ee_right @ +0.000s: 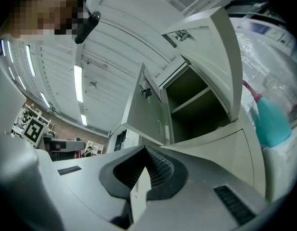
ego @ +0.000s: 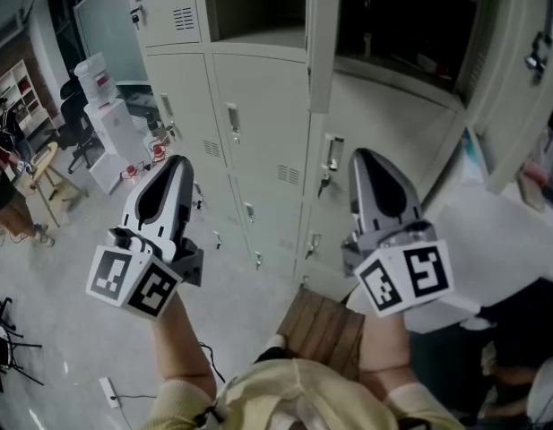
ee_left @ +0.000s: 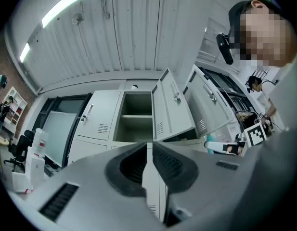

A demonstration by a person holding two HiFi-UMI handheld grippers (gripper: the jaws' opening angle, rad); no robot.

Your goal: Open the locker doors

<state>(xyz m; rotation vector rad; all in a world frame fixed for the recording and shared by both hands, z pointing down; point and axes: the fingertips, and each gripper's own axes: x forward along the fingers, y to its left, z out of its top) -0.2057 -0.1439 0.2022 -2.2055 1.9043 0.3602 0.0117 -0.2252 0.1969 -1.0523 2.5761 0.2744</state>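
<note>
The lockers (ego: pixel 258 124) were pale beige-grey, the open ones dark inside. The left tongs (ego: pixel 177 163) and right tongs (ego: pixel 364 157) were grey with black ribbed pads (ee_left: pixel 170 165), their cubes (ego: pixel 133 280) patterned in black-and-white squares. The floor (ego: pixel 61 330) was pale grey, the stool (ego: pixel 325 330) brown slats.

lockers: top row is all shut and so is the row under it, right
No: the head view shows two top doors open, on the middle locker and the right locker. The row under it is shut.
</note>
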